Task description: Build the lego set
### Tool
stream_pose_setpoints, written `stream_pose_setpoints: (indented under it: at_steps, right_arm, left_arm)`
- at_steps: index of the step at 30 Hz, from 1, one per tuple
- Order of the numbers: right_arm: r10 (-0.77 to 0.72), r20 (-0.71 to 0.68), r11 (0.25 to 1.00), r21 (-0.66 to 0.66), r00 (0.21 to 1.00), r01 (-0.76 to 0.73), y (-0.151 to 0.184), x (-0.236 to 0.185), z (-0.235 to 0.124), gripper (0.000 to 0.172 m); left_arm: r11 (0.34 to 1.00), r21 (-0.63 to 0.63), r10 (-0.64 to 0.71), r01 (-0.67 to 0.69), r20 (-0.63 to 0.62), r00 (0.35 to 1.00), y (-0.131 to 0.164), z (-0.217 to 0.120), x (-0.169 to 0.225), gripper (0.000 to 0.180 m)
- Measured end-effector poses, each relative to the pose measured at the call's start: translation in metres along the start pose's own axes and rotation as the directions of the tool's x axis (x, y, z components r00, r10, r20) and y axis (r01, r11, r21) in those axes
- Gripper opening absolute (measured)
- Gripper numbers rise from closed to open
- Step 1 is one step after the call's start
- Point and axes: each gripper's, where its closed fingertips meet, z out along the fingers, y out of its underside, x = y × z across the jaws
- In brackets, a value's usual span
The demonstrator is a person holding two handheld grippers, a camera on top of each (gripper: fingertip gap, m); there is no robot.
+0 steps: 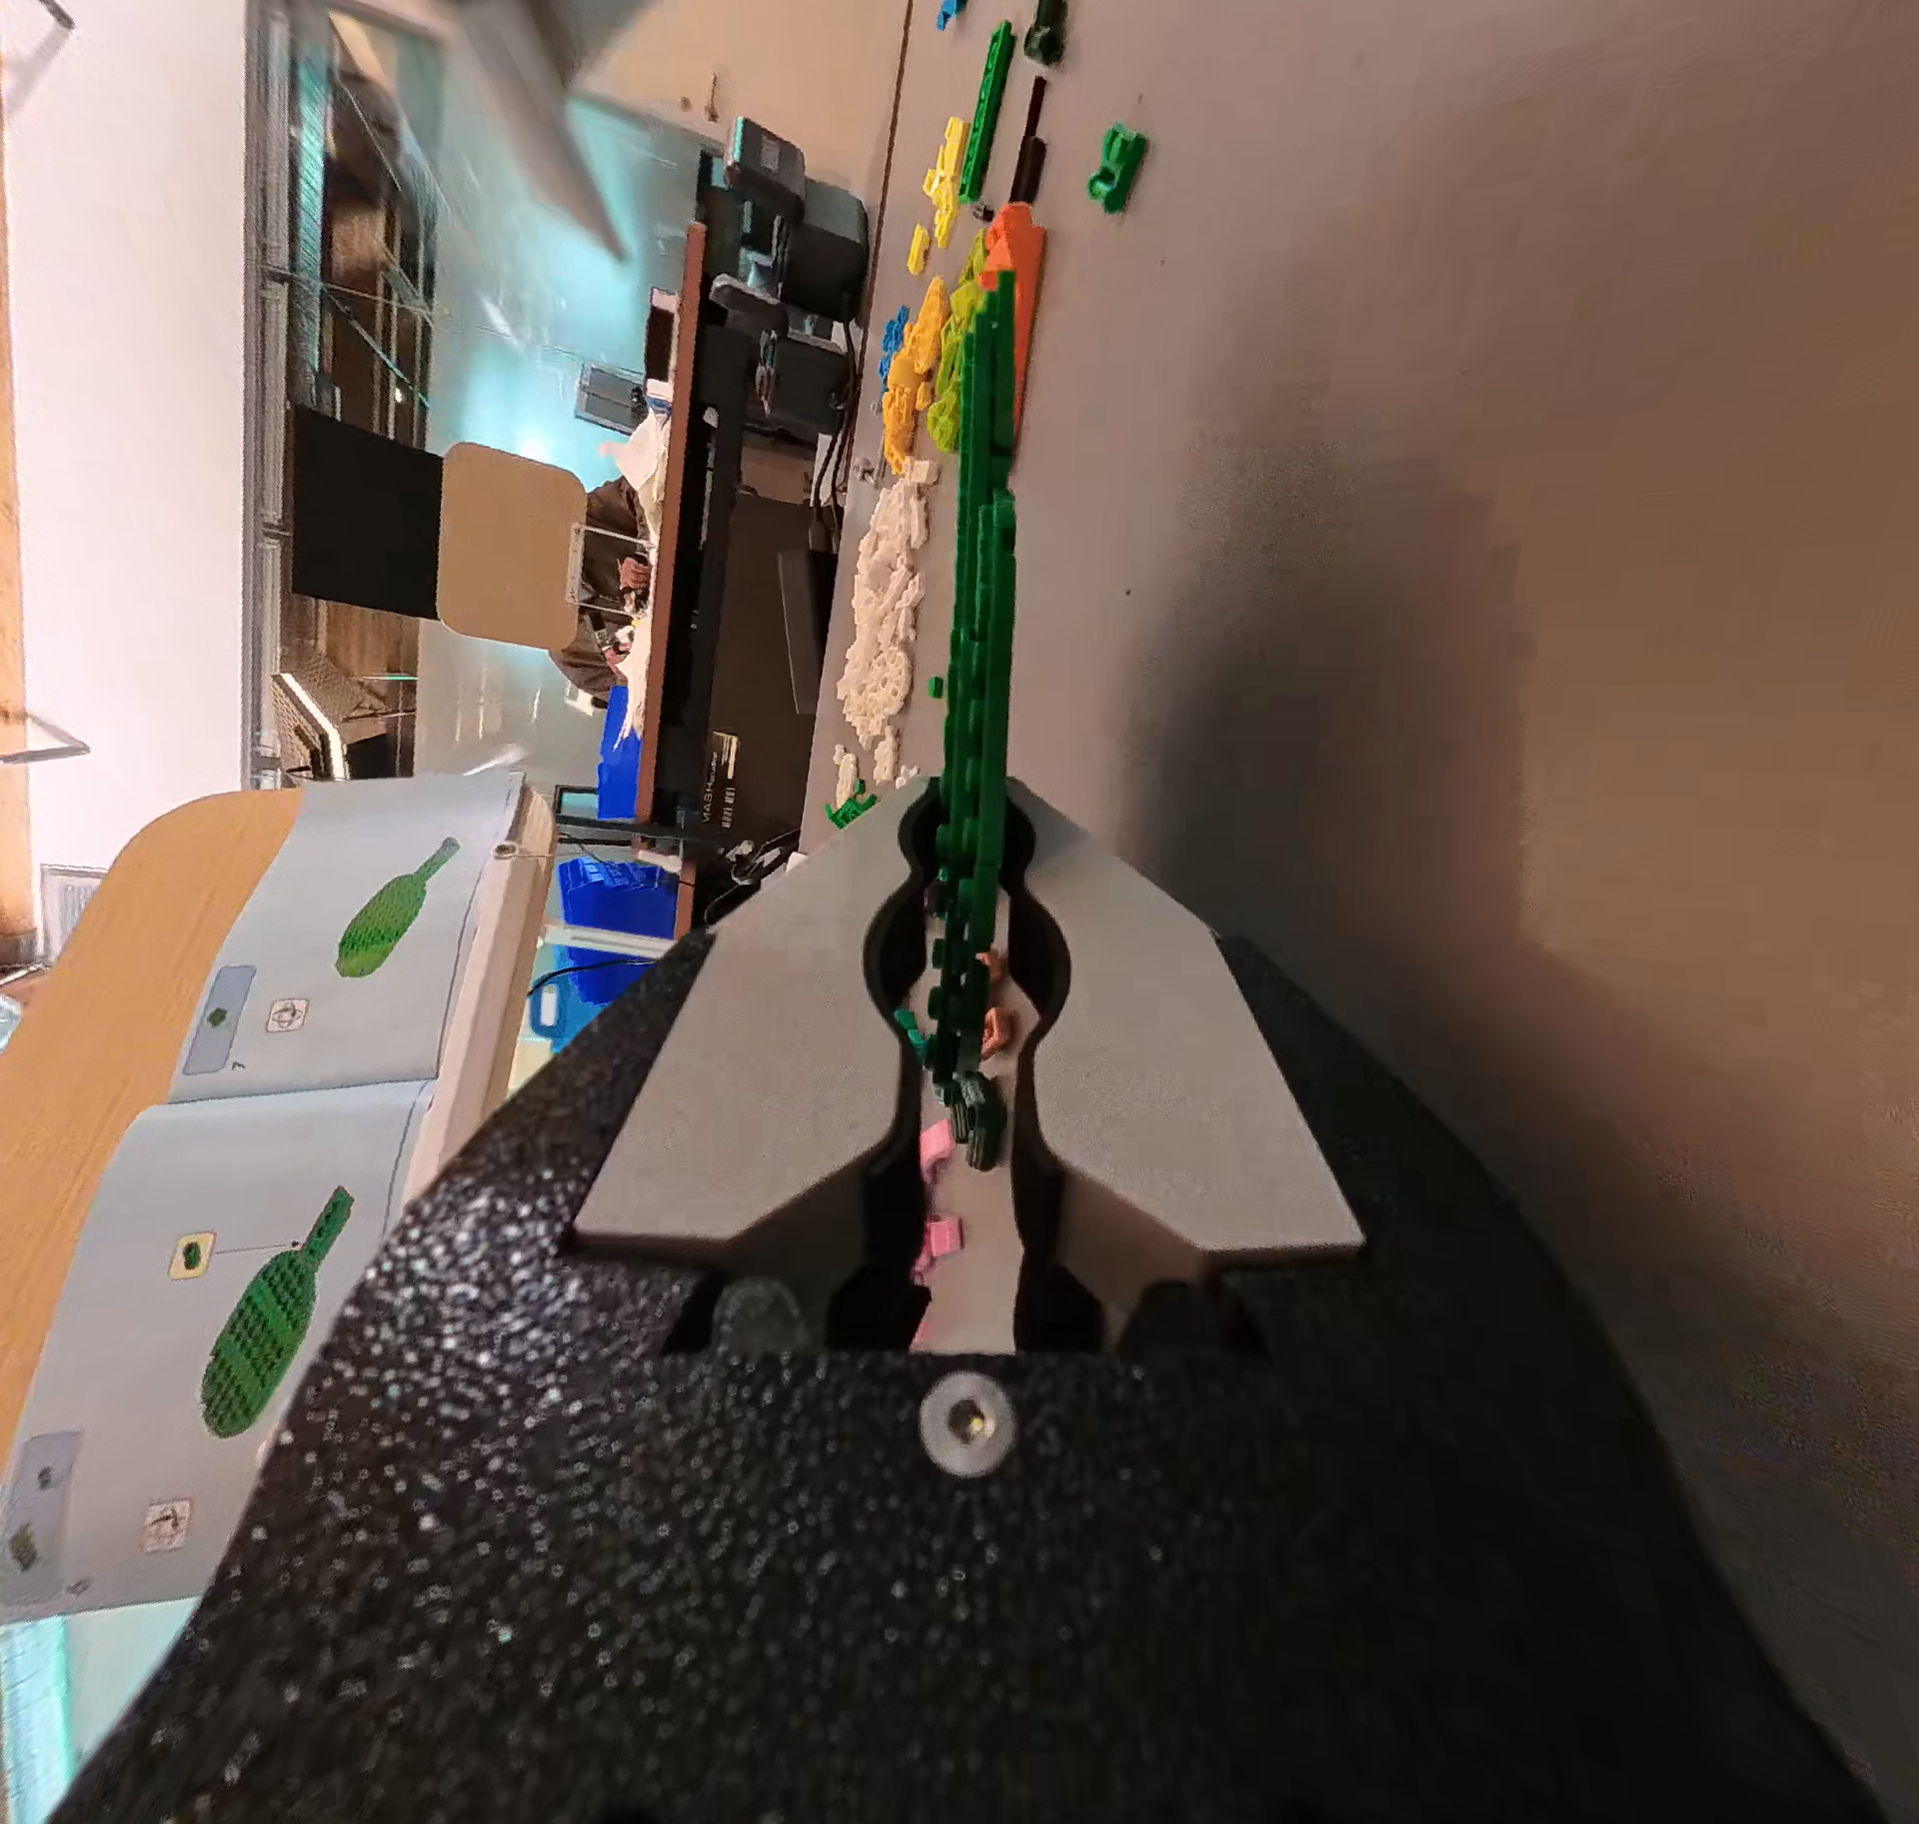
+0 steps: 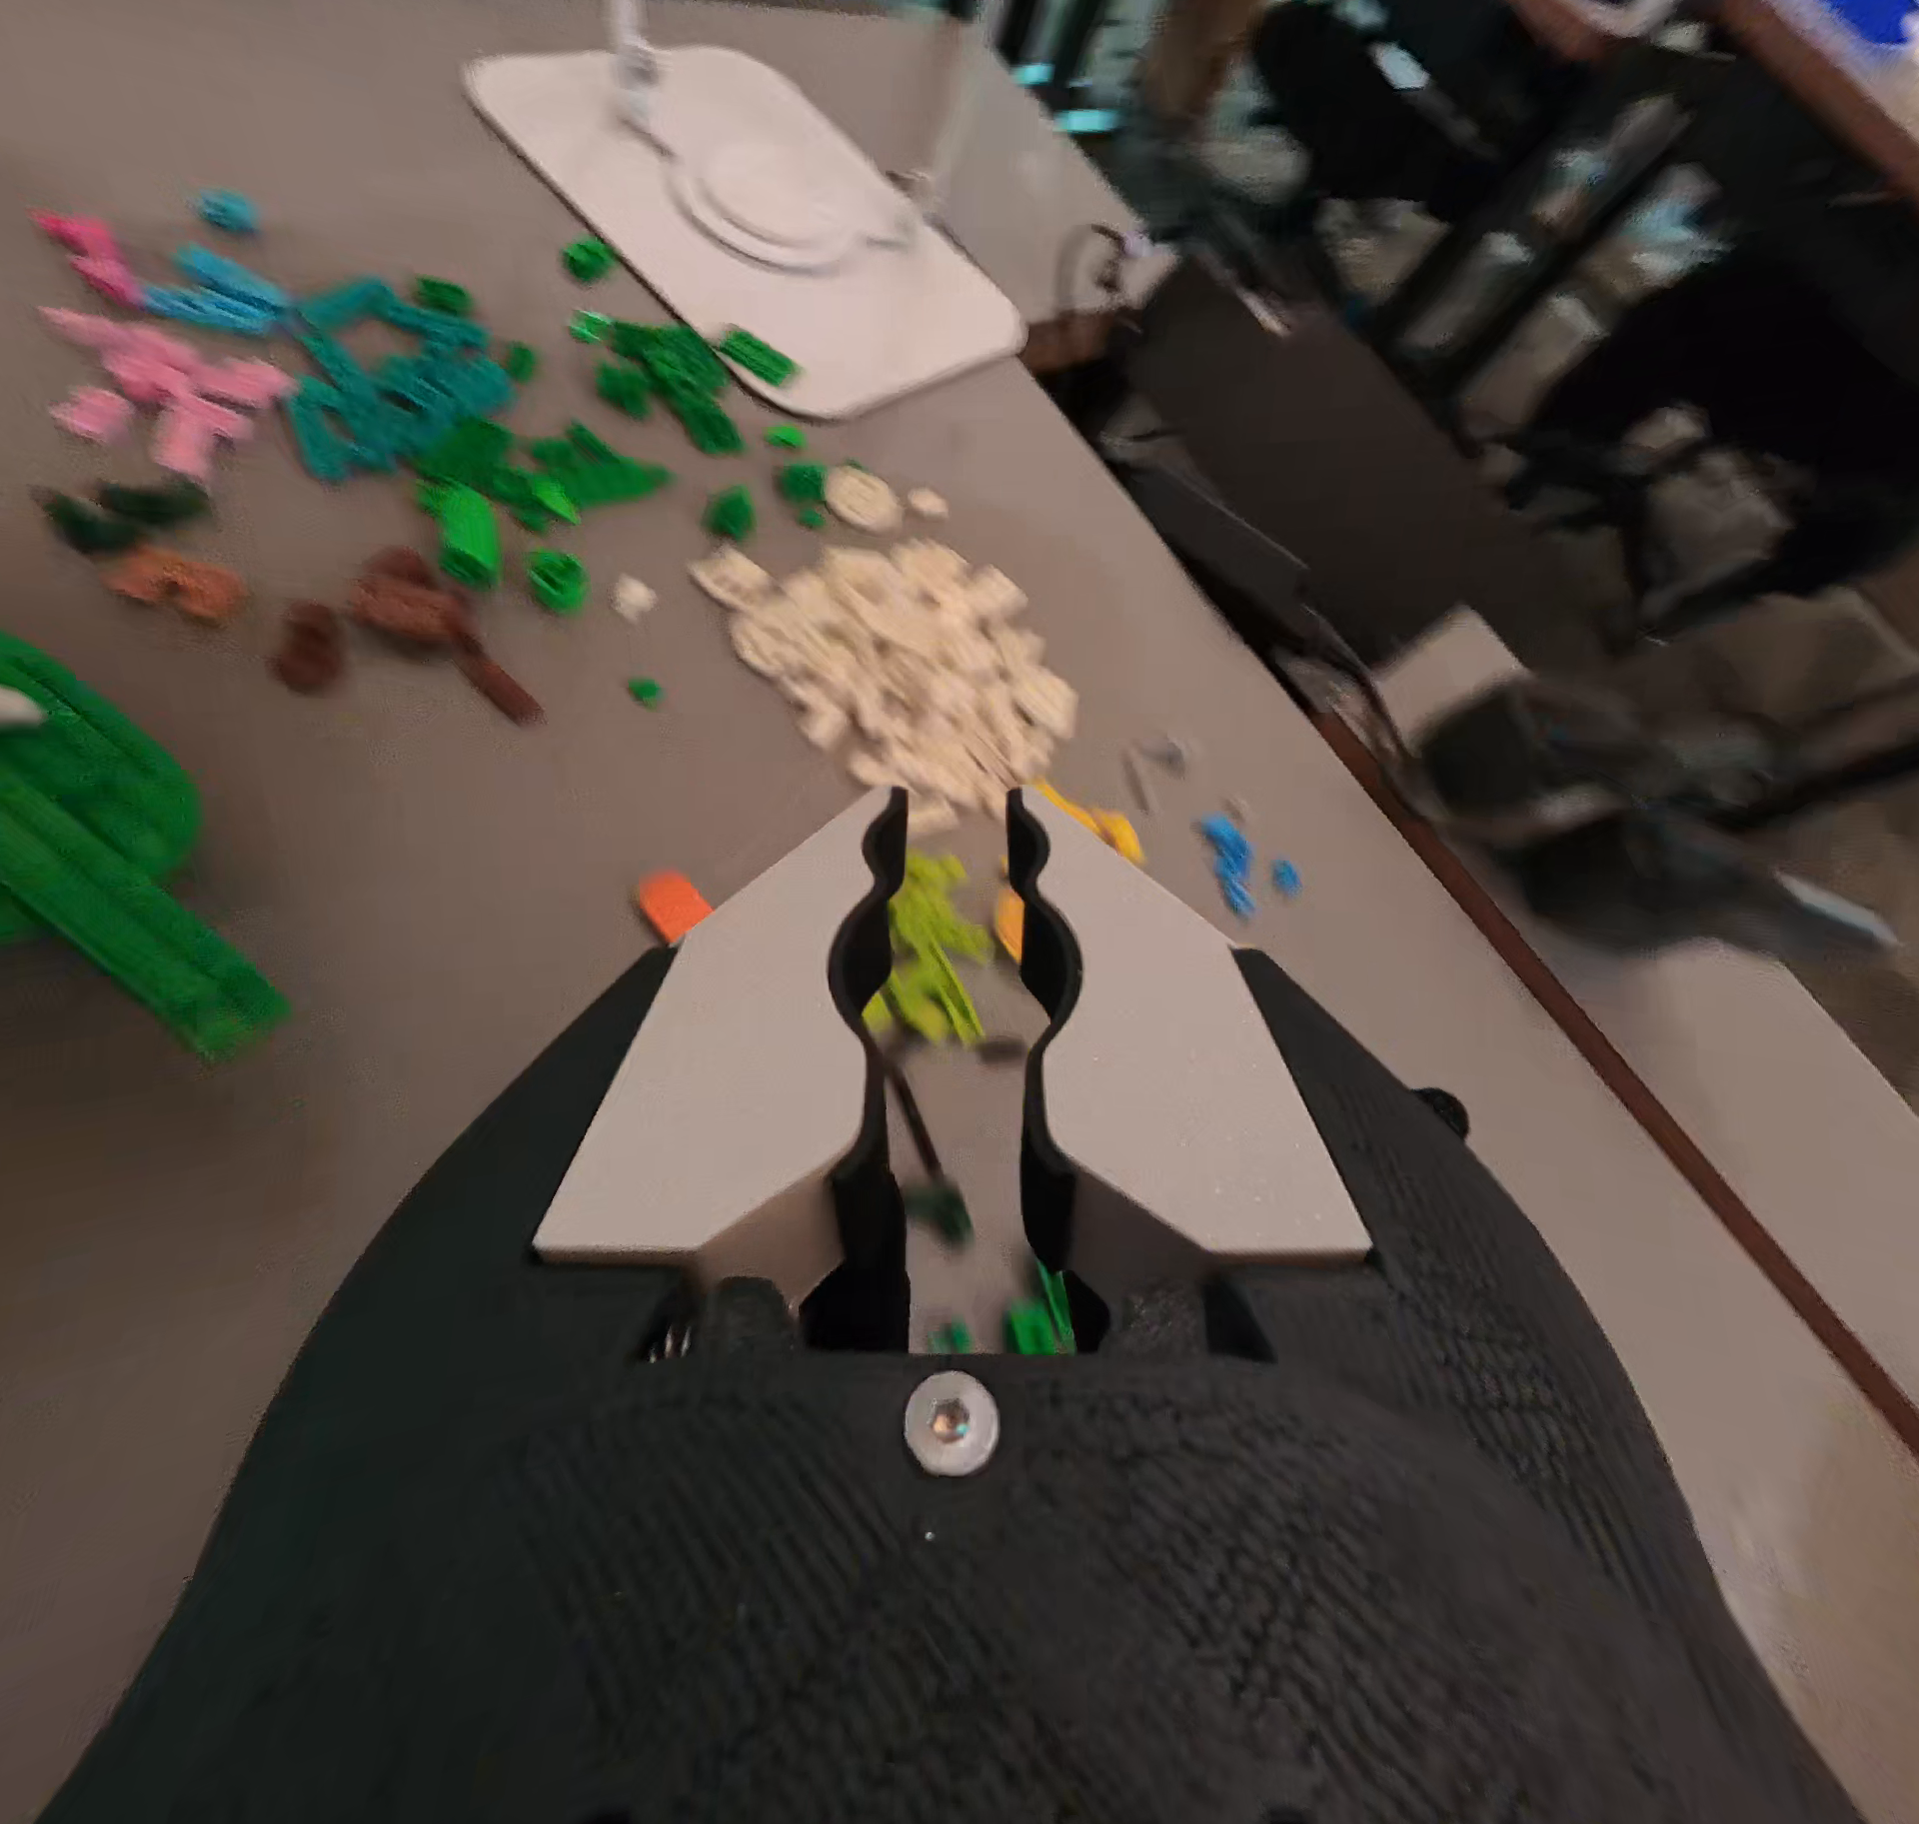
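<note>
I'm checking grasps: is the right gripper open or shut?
Open: the right gripper's fingers stand apart, with bare table and loose bricks showing between them.

my left gripper (image 1: 971, 819): grey fingers, clamped on green studded plate (image 1: 981, 632)
table (image 2: 436, 840): grey
brick pile (image 2: 903, 653): cream

I seem to be in a shared office or workroom — a grey table (image 2: 436, 943) strewn with building bricks (image 2: 903, 653). Behind it I see desks (image 1: 675, 528), a seated person (image 1: 613, 580) and blue bins (image 1: 613, 902).
</note>
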Motion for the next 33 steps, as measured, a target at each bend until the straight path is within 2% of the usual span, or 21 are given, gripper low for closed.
stream_pose_setpoints:
  at_steps: [3, 7, 11, 13, 15, 17, 20, 24, 27, 30, 33]
  right_arm:
    - [0.047, -0.227, 0.997, 0.064, 0.973, -0.033, 0.052, 0.048, -0.054, 0.020]
    - [0.055, -0.500, 0.996, 0.094, 0.864, -0.009, 0.112, 0.107, -0.116, 0.022]
    - [0.122, -0.621, 0.990, 0.137, 0.774, -0.046, 0.150, 0.142, -0.152, 0.022]
    - [0.165, -0.614, 0.982, 0.179, 0.772, -0.068, 0.156, 0.151, -0.159, 0.022]
    - [0.150, -0.608, 0.985, 0.162, 0.780, -0.063, 0.162, 0.159, -0.164, 0.024]
    - [0.130, -0.605, 0.989, 0.135, 0.785, -0.060, 0.170, 0.168, -0.171, 0.024]
    - [0.178, -0.548, 0.983, 0.138, 0.817, -0.122, 0.181, 0.175, -0.179, 0.024]
    - [0.234, -0.541, 0.971, 0.168, 0.808, -0.170, 0.194, 0.184, -0.198, 0.024]
    - [0.288, -0.548, 0.954, 0.239, 0.785, -0.184, 0.191, 0.189, -0.209, 0.023]
    - [0.288, -0.602, 0.953, 0.255, 0.745, -0.162, 0.186, 0.195, -0.218, 0.022]
    - [0.288, -0.662, 0.955, 0.250, 0.692, -0.158, 0.185, 0.201, -0.224, 0.021]
  left_arm:
    - [1.000, -0.012, 0.020, -0.020, 0.018, 1.000, 0.000, 0.000, -0.001, 0.006]
    - [0.999, -0.014, 0.030, -0.029, 0.053, 0.998, -0.001, -0.002, -0.006, 0.006]
    - [1.000, -0.023, -0.007, 0.007, 0.018, 1.000, -0.003, -0.001, -0.003, 0.006]
    - [0.999, -0.035, -0.002, 0.003, 0.031, 1.000, -0.002, 0.000, -0.006, 0.006]
    - [0.999, -0.027, -0.033, 0.035, 0.044, 0.998, -0.008, 0.005, -0.014, 0.006]
    - [0.997, 0.031, -0.071, 0.069, 0.057, 0.996, -0.030, 0.013, -0.025, 0.005]
    - [0.989, 0.141, -0.054, 0.050, 0.027, 0.998, -0.081, 0.035, -0.032, 0.005]
    - [0.953, 0.303, 0.022, -0.009, -0.041, 0.999, -0.160, 0.072, -0.014, 0.005]
    - [0.921, 0.389, 0.003, 0.015, -0.045, 0.999, -0.207, 0.100, -0.004, 0.005]
    - [0.897, 0.440, -0.031, 0.050, -0.050, 0.998, -0.239, 0.120, 0.003, 0.005]
    - [0.867, 0.497, -0.023, 0.040, -0.042, 0.999, -0.258, 0.123, 0.009, 0.005]
